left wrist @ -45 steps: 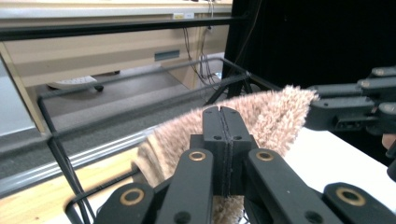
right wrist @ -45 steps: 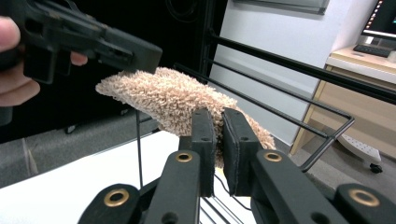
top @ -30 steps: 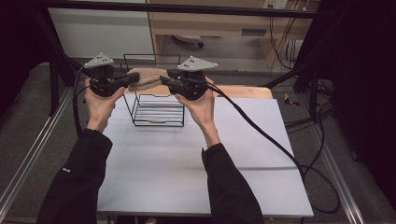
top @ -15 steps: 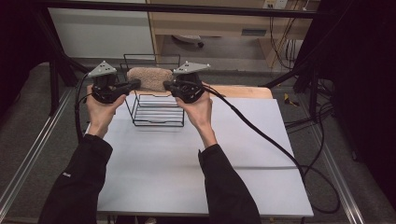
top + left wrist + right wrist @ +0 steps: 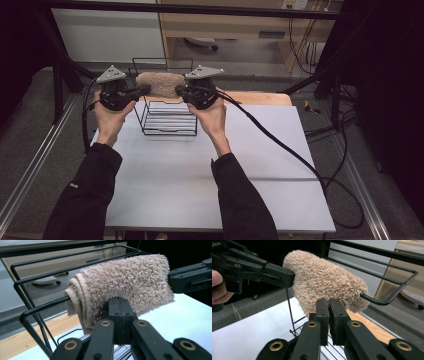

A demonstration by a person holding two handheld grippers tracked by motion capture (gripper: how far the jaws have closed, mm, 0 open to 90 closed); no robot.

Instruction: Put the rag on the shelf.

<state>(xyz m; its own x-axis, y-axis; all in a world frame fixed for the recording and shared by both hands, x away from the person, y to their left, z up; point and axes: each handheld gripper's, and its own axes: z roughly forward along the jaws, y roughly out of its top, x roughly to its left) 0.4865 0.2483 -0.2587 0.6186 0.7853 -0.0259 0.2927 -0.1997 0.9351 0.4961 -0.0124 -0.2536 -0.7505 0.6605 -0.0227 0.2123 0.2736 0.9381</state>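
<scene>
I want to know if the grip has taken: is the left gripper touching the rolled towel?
Touching. In the left gripper view the left gripper is shut with its tips pressed into the end of the rolled towel, no gap showing.

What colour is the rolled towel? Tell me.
Beige rolled towel, clearest in the left gripper view.

High view: dim surround, near-black edges; white table (image 5: 250, 165) evenly lit from above, soft shadows, slight grain. Both gripper views: rolled towel (image 5: 125, 282) sharp, background soft, close black jaws slightly blurred.

rolled towel (image 5: 160, 84): lower edge hidden by wire rack (image 5: 167, 120) | grip contact unclear
</scene>
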